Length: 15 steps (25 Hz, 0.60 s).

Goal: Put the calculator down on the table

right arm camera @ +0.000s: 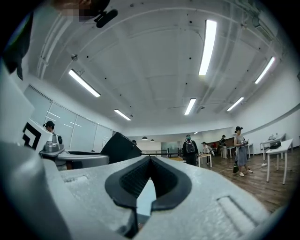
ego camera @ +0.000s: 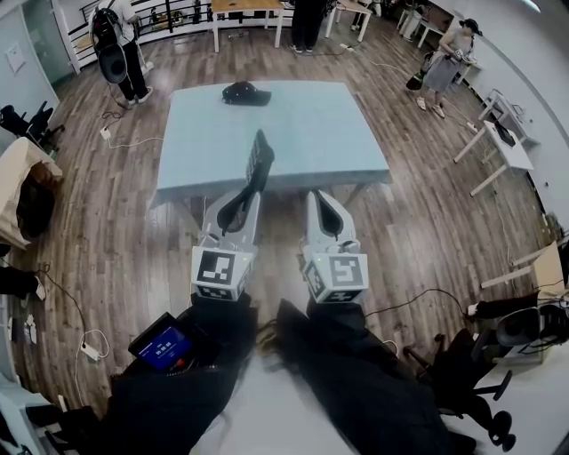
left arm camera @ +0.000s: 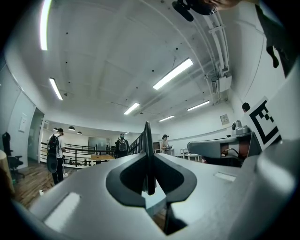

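The calculator (ego camera: 260, 160) is a thin dark slab that stands on edge, pinched between the jaws of my left gripper (ego camera: 252, 194). It is held in the air just before the near edge of the light blue table (ego camera: 302, 133). The left gripper view shows the calculator (left arm camera: 147, 150) edge-on as a narrow black blade rising out of the shut left gripper (left arm camera: 149, 185). My right gripper (ego camera: 318, 197) hovers beside it at the same height, shut with nothing in it. In the right gripper view the right gripper (right arm camera: 150, 161) has its pads meeting at the tip, and the calculator (right arm camera: 119, 147) shows at the left.
A black cap-like object (ego camera: 246, 92) lies at the table's far edge. Several people stand round the room on the wooden floor. White desks (ego camera: 498, 147) stand at the right and a wooden table (ego camera: 247, 9) at the back. Cables trail over the floor at the left.
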### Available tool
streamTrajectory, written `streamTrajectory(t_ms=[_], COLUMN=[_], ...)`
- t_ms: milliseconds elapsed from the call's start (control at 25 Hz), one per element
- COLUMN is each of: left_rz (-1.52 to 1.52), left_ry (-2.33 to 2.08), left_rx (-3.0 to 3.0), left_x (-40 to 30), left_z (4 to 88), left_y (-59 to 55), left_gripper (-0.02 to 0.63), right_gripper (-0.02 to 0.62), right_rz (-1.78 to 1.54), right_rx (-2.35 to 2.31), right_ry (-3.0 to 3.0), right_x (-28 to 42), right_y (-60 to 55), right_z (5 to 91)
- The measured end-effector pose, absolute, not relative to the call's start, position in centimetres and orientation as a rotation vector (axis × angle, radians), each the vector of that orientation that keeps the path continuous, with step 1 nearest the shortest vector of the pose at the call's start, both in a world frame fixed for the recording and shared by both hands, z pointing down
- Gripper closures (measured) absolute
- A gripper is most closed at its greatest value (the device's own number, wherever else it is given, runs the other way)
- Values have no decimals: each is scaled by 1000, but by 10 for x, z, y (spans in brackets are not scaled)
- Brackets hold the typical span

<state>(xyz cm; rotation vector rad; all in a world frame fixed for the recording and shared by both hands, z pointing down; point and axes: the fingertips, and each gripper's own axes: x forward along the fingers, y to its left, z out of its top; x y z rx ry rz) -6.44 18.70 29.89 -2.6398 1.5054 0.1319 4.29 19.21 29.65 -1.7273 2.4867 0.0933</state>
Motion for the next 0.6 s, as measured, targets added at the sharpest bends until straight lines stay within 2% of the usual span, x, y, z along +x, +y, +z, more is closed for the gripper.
streamTrajectory(t_ms=[600], left_rz=[98], left_ry=[1552], left_rx=[-2651], left_x=[-56], left_z=[317], left_y=[191], left_gripper=[561], right_gripper=[597], right_rz=[62], right_rx=[-1733], right_ry=[2503], right_x=[62], right_y=[203], right_z=[319])
